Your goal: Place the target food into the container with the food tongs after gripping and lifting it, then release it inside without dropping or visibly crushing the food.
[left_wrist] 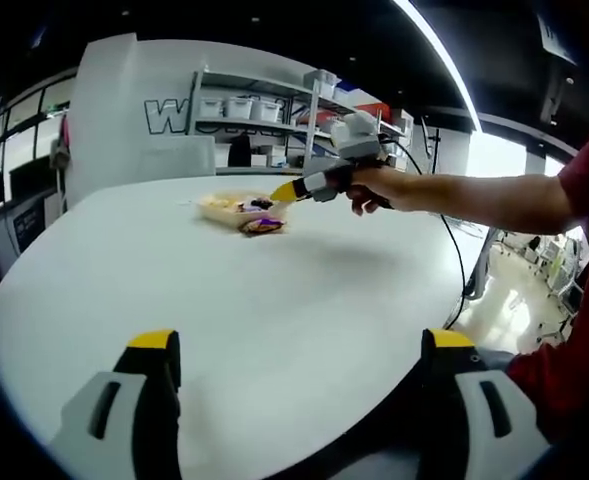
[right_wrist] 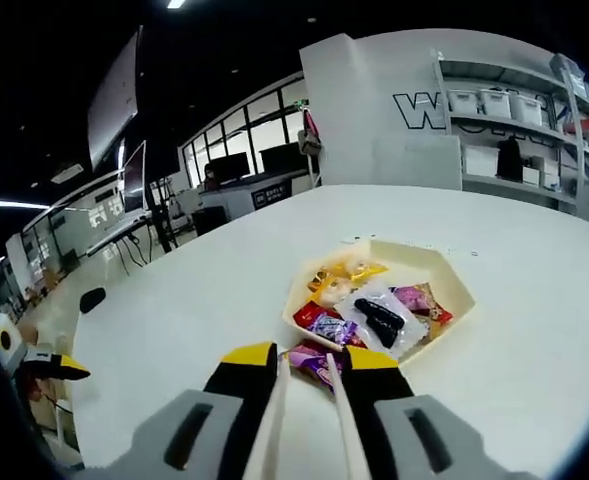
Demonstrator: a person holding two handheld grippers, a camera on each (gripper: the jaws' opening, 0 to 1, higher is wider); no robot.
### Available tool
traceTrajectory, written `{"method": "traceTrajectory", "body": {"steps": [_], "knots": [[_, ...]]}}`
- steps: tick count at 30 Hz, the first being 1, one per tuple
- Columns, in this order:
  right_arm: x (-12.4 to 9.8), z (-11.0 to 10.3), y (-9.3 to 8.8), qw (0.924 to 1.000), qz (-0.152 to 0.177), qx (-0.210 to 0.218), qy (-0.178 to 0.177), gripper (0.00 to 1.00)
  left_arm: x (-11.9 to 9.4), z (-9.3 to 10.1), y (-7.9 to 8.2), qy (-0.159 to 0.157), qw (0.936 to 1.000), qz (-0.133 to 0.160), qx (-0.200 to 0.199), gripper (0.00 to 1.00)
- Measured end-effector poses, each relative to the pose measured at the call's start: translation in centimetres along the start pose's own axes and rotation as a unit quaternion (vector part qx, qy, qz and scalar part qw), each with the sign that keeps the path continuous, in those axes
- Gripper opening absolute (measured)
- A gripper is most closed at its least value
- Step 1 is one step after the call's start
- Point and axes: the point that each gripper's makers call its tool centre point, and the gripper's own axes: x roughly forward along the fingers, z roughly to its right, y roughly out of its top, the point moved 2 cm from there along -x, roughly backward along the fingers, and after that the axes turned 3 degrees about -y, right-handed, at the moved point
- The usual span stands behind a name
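In the left gripper view, the left gripper hangs wide open over the white table; far off, the right gripper reaches the tray.

In the right gripper view, the right gripper squeezes the food tongs (tips narrowly parted) at a purple snack packet just outside the tray's near rim.

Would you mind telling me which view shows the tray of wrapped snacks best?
The right gripper view: the tray lies close ahead of the right gripper, its separate wrappers distinguishable. In the left gripper view the tray is small and distant on the white table, its contents indistinct.
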Motion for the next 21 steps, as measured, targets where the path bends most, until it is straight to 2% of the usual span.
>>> {"method": "traceTrajectory", "body": {"steps": [9, 12, 18, 21], "knots": [[0.9, -0.2, 0.1, 0.9998, 0.004, -0.015, 0.010, 0.21, -0.1, -0.2, -0.3, 0.003, 1.0000, -0.007, -0.002, 0.98], [1.6, -0.5, -0.4, 0.9992, -0.004, -0.037, 0.017, 0.21, -0.1, -0.2, -0.3, 0.003, 1.0000, -0.008, -0.001, 0.98], [2.0, -0.7, -0.8, 0.9990, -0.010, -0.037, 0.025, 0.21, -0.1, -0.3, -0.5, 0.004, 0.9999, -0.011, -0.002, 0.98], [2.1, -0.6, -1.3, 0.9991, -0.021, -0.024, 0.029, 0.21, -0.1, -0.4, -0.5, 0.005, 0.9999, -0.013, -0.002, 0.98]]}}
